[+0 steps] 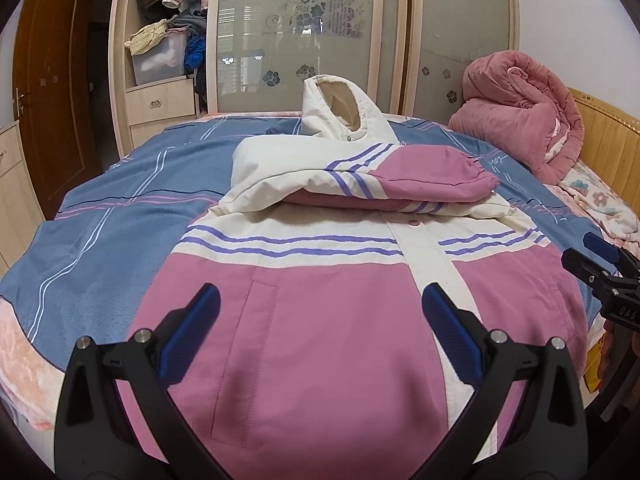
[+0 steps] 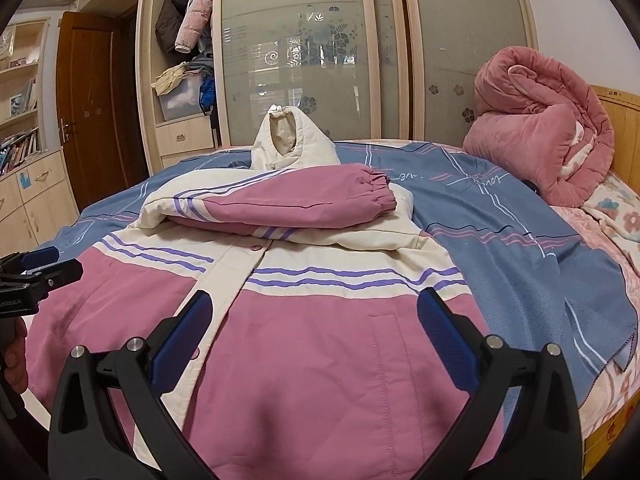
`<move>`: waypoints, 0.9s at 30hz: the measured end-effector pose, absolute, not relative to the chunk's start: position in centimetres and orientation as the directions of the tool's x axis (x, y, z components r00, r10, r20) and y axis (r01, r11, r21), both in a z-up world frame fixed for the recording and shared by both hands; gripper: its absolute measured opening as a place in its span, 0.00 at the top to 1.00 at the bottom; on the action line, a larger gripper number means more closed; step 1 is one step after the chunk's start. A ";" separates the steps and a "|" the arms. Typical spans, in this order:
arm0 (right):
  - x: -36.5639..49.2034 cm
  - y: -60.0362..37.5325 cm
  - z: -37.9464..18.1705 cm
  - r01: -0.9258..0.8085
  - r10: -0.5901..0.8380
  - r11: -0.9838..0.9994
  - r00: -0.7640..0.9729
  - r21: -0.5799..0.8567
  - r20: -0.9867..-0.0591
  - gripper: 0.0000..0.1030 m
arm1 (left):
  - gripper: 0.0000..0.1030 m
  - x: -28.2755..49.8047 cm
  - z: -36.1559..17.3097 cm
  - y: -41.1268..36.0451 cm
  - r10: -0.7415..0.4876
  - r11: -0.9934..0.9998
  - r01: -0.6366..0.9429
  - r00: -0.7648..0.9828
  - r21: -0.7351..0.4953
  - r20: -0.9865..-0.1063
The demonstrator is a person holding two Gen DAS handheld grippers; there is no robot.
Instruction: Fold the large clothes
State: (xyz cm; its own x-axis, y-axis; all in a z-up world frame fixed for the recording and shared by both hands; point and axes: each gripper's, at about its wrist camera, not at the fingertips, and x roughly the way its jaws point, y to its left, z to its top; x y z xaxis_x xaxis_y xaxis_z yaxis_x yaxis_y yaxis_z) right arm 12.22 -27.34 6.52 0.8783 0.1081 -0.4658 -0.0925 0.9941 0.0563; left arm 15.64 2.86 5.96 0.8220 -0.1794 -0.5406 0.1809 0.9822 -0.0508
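Note:
A large pink and cream jacket (image 1: 320, 320) with purple stripes lies face up on the bed, hood (image 1: 340, 108) standing at the far end. Both sleeves (image 1: 420, 176) are folded across the chest. It also shows in the right wrist view (image 2: 320, 340), with the sleeves (image 2: 300, 204) and hood (image 2: 288, 140). My left gripper (image 1: 320, 312) is open and empty above the jacket's lower left half. My right gripper (image 2: 312, 320) is open and empty above the lower right half. The right gripper shows at the right edge of the left wrist view (image 1: 600, 268); the left gripper shows at the left edge of the right wrist view (image 2: 36, 272).
A blue striped blanket (image 1: 120, 200) covers the bed. A rolled pink quilt (image 1: 520, 112) sits at the far right by the wooden headboard (image 1: 608, 136). A wardrobe with frosted sliding doors (image 1: 300, 40) stands behind the bed, a brown door (image 1: 48, 80) at the left.

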 end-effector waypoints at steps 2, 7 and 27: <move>12.2 -27.3 6.5 -0.093 0.111 0.994 0.877 0.060 -0.467 0.01 | 0.02 15.7 6.0 3.0 -0.181 0.982 0.179 0.822 -0.056 -0.540; 12.3 -26.9 6.8 -0.099 0.121 0.992 0.878 0.072 -0.463 0.01 | 0.02 15.7 6.1 3.1 -0.189 0.980 0.189 0.823 -0.057 -0.535; 16.3 -28.2 7.1 -0.063 0.157 0.974 0.876 0.216 -0.455 0.01 | 0.02 32.1 12.8 -0.3 -0.157 0.976 0.217 0.772 0.023 -0.615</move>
